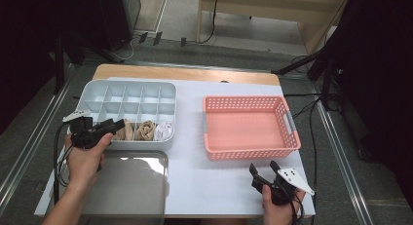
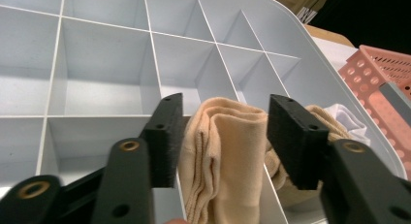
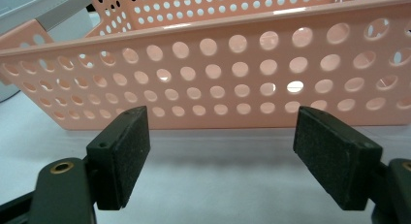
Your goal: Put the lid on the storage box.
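Beige rolled sock [image 2: 225, 156] in front row of grey divided box [image 1: 95, 92] | left gripper [image 2: 228, 136] fingers spread around it | pink basket [image 3: 252, 69] before right gripper [image 3: 220, 156], fingers apart, low over table [image 1: 214, 181]

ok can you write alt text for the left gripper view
The left claw stands open around a folded beige sock that sits upright in a front compartment of a pale grey divided organiser. Most other compartments look empty; a second beige sock and something white lie to the right, with a pink perforated basket beyond.
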A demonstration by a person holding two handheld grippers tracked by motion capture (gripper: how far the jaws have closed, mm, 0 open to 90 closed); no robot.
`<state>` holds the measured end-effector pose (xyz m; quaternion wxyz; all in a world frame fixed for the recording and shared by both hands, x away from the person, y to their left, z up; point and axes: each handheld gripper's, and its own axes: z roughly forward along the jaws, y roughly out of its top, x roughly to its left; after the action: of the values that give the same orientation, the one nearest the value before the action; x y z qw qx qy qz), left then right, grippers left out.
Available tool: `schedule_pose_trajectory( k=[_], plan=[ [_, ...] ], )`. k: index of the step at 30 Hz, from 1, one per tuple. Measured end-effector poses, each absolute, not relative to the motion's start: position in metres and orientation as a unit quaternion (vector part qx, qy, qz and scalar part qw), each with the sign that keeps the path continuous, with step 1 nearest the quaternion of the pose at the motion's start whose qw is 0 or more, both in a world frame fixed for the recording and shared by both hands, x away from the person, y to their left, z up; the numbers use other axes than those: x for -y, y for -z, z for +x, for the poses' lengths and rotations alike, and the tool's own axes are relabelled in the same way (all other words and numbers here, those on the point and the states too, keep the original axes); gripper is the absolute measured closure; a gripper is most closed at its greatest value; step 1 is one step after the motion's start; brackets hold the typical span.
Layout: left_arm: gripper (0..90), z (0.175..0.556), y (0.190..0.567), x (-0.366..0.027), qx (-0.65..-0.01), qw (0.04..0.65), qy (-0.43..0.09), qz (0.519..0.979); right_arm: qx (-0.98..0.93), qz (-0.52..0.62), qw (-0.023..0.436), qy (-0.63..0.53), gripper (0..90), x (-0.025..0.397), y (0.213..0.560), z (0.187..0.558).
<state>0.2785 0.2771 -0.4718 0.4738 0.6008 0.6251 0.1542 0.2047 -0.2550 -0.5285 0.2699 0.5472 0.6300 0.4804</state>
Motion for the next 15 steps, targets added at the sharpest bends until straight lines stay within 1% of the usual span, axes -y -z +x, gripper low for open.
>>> schedule_pose_trajectory(
  k=[5,9,15],
  plan=[
    [46.9,0.268,0.471,-0.28,-0.618,0.486,-0.153,0.599,-0.626,0.547,0.271,-0.484,21.6,0.256,0.528,0.204],
    [43.1,0.255,0.467,-0.287,-0.607,0.502,-0.154,0.597,-0.613,0.555,0.267,-0.496,26.0,0.255,0.527,0.201],
    [38.8,0.231,0.464,-0.298,-0.595,0.52,-0.172,0.589,-0.634,0.54,0.26,-0.489,27.3,0.23,0.525,0.196]
  ],
)
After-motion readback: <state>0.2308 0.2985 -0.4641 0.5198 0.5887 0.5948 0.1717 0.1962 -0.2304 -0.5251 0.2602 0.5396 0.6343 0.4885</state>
